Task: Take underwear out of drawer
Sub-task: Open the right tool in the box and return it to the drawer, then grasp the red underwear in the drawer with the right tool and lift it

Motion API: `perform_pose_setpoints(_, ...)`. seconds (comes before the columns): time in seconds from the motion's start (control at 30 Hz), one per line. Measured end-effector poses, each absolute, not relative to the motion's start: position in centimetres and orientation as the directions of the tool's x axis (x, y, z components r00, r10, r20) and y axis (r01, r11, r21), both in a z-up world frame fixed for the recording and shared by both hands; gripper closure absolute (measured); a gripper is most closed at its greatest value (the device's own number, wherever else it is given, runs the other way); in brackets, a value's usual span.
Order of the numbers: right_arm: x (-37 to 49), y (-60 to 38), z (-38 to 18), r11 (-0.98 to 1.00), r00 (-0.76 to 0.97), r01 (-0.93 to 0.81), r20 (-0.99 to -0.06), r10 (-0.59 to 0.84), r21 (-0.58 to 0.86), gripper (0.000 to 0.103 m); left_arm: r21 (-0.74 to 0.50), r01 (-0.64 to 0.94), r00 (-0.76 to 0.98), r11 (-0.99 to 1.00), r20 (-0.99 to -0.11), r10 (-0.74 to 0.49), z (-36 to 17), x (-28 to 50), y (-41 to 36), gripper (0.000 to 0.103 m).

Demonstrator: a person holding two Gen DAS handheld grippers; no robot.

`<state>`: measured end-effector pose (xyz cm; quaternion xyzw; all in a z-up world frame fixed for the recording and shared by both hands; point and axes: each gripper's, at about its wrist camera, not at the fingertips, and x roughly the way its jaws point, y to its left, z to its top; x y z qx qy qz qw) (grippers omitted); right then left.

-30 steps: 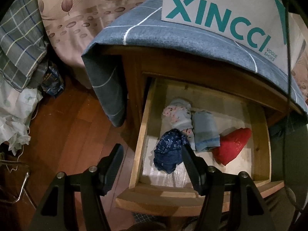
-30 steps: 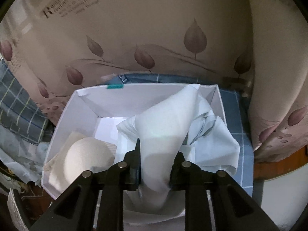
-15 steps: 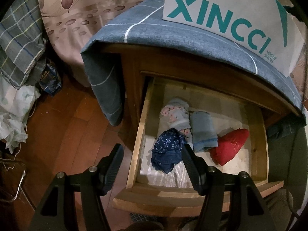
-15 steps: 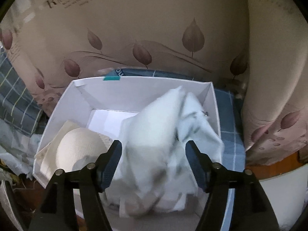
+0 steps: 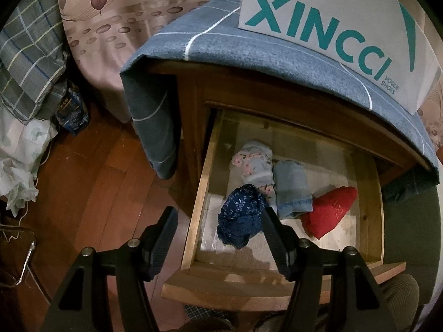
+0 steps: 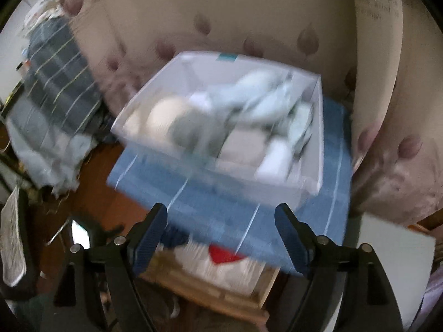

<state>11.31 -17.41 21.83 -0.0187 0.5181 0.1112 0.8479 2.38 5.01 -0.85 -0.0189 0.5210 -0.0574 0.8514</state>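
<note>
Underwear, four soft crumpled bundles — navy floral (image 5: 241, 215), pale floral (image 5: 253, 163), blue cotton (image 5: 292, 192), red lace (image 5: 329, 211) — fills our wooden drawer (image 5: 199, 193); left gripper (image 5: 218, 222) gapes empty, right gripper (image 6: 221, 227), jaws just opening, holds nothing.

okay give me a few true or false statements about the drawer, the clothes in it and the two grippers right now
1. The drawer stands pulled open. True.
2. The red underwear lies at the drawer's left wall. False: it lies toward the right; the navy underwear is leftmost.
3. The right gripper clamps white cloth. False: its jaws have just been opening and nothing is between them.
4. The left gripper is open and empty. True.
5. The white box sits on the blue cloth. True.
</note>
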Motion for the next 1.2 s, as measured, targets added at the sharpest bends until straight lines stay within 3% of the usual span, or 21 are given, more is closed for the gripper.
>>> perform_pose_setpoints(0.27, 7.2, -15.5, 14.2, 0.932, 0.291, -0.352, -0.937, 0.196, 0.086, 0.027, -0.112, 0.057, 0.449, 0.992, -0.885, -0.126, -0.8, 2.4, 5.5, 0.039)
perform_pose_setpoints(0.4, 7.1, -14.7, 10.0, 0.897, 0.208, -0.436, -0.961, 0.181, 0.074, 0.038, -0.124, 0.049, 0.447, 0.991, -0.884, -0.132, -0.9, 2.5, 5.7, 0.039)
perform_pose_setpoints(0.7, 8.5, -12.6, 2.0, 0.798, 0.121, -0.603, -0.989, 0.087, -0.004, 0.047, -0.156, 0.031, 0.442, 0.987, -0.884, -0.153, -1.0, 2.6, 6.2, 0.039)
perform_pose_setpoints(1.2, 10.9, -10.6, -5.7, 0.522, 0.09, -0.846, -0.994, -0.056, -0.106, 0.047, -0.184, 0.016, 0.427, 0.983, -0.887, -0.173, -1.4, 2.8, 6.6, 0.039)
